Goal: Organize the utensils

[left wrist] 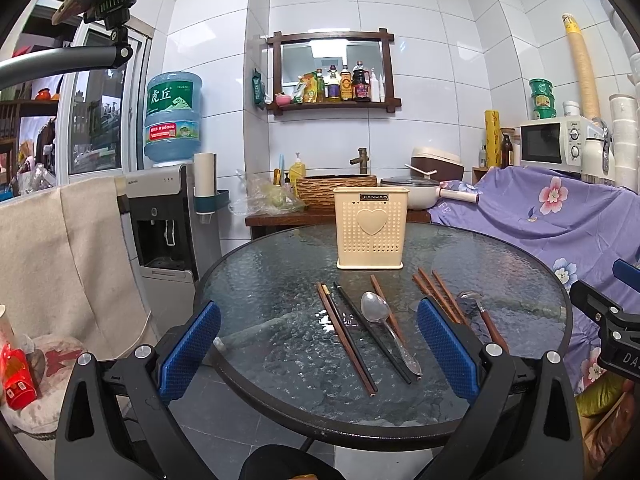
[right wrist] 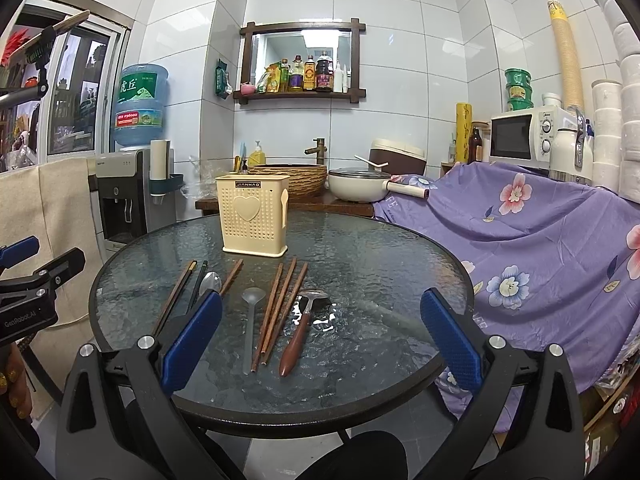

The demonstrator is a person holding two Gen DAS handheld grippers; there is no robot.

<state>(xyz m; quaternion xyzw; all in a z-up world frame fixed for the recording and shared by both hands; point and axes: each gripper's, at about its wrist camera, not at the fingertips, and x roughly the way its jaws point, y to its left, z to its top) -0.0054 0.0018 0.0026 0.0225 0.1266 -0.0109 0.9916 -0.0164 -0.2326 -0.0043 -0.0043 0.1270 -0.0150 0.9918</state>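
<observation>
A cream perforated utensil holder [left wrist: 370, 232] [right wrist: 254, 216] stands upright at the back of the round glass table [left wrist: 272, 276] [right wrist: 380, 256]. In front of it lie brown chopsticks [left wrist: 346, 340] [right wrist: 280, 312], a black chopstick [left wrist: 372, 336] [right wrist: 199, 286], a metal spoon [left wrist: 376, 308] [right wrist: 211, 281], a translucent spoon [right wrist: 251, 316] and a wooden-handled spoon [left wrist: 484, 316] [right wrist: 300, 332]. My left gripper [left wrist: 320, 344] hangs open above the near edge with nothing in it, in line with the left chopsticks. My right gripper [right wrist: 320, 340] is open and holds nothing, just behind the wooden-handled spoon.
A water dispenser [left wrist: 164, 224] and a beige towel [left wrist: 64, 264] stand left of the table. Behind the table are a woven basin [left wrist: 336, 192] and a white pot [right wrist: 358, 188]. Purple floral cloth [right wrist: 540, 240] borders the table's right side, below a microwave [right wrist: 524, 138].
</observation>
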